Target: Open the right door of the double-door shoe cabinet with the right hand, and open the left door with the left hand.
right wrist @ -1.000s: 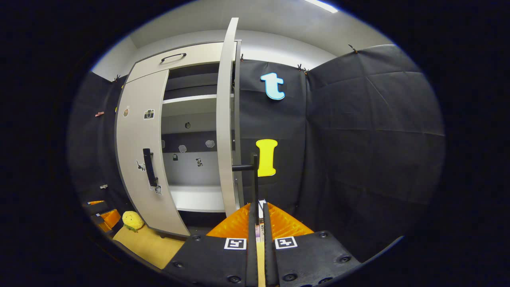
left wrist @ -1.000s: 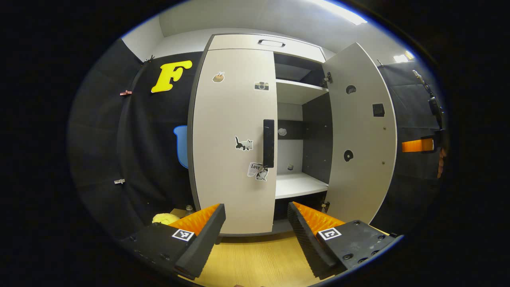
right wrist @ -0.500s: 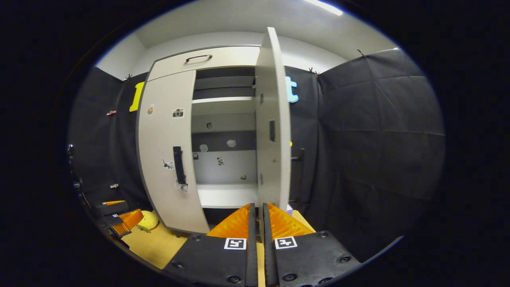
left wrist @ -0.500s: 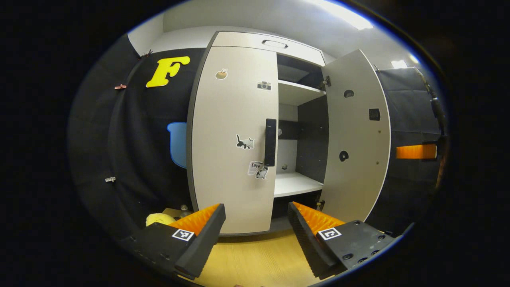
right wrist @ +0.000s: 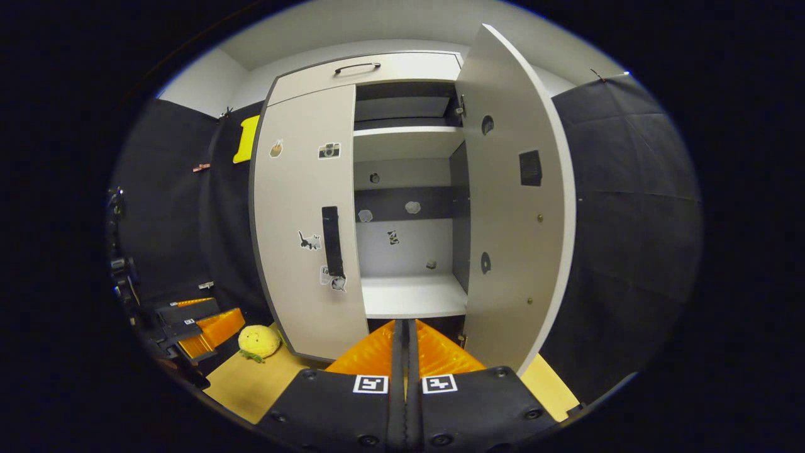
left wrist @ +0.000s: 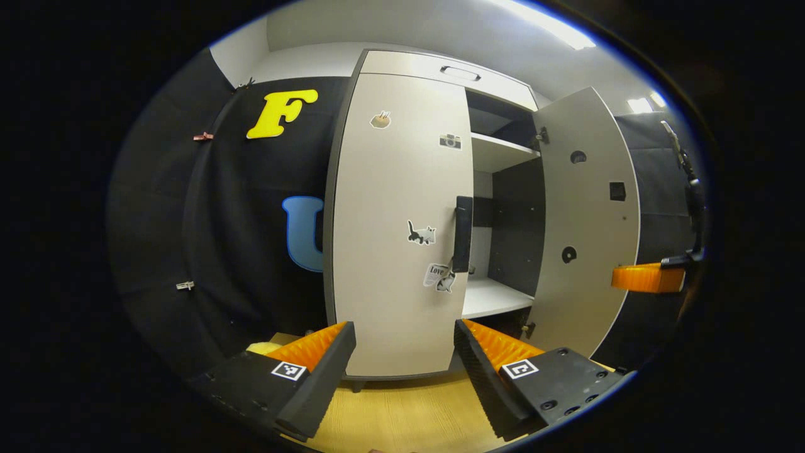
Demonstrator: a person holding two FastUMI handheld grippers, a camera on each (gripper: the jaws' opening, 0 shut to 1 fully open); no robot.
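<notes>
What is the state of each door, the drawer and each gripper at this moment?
Right door: swung wide open.
Left door: closed, handle not held.
Top drawer: closed.
Shelves: bare.
Left gripper: open, short of the cabinet, holding nothing.
Right gripper: shut, holding nothing.
Yellow plush toy: lying on the floor by the left door.

A yellow plush toy is seen lying on the wooden floor, near the black cloth wall. A ceiling light is being shown glowing overhead. Small clips are seen pinning the cloth.
</notes>
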